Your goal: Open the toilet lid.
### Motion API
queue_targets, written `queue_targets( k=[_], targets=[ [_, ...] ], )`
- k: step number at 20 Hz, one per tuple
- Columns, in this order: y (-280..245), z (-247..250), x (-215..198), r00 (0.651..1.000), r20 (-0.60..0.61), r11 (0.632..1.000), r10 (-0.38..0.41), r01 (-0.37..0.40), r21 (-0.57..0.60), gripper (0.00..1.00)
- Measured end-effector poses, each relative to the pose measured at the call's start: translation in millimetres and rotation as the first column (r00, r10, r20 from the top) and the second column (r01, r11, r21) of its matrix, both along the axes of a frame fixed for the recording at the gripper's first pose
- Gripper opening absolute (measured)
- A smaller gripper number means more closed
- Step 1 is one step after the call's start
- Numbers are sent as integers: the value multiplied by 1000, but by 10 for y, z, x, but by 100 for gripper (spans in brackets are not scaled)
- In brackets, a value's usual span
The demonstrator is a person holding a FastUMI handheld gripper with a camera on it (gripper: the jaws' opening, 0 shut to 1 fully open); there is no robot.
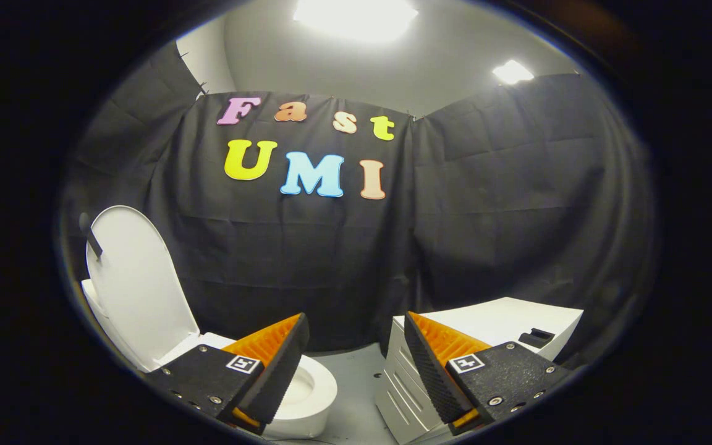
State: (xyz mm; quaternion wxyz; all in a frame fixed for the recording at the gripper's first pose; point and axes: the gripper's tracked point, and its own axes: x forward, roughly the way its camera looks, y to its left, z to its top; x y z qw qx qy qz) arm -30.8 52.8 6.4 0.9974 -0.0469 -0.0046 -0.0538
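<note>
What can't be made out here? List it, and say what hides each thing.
- Toilet, gripper view: the near side of the seat and bowl sits behind one finger of the open gripper, which holds nothing.
- Toilet lid: it stands raised; its hinge lies behind that finger.
- White cabinet: the front is partly covered by the other finger; its lower part is cut off by the view's edge.
- Small dark object on the cabinet: too small to identify.

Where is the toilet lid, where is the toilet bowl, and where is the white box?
toilet lid (136, 281): gripper view, middle of its raised inner face.
toilet bowl (319, 386): gripper view, front rim beside one finger.
white box (504, 318): gripper view, flat top.
gripper (356, 337): gripper view, open gap between fingertips.
</note>
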Motion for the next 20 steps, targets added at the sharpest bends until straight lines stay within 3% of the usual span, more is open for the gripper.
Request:
queue_targets(
  k=[8, 20],
  targets=[
    [32, -31, 15, 1000, -10, 1000, -8, 8, -8, 95],
    [19, 26, 10, 1000, 17, 997, -12, 10, 73, 95]
  ],
)
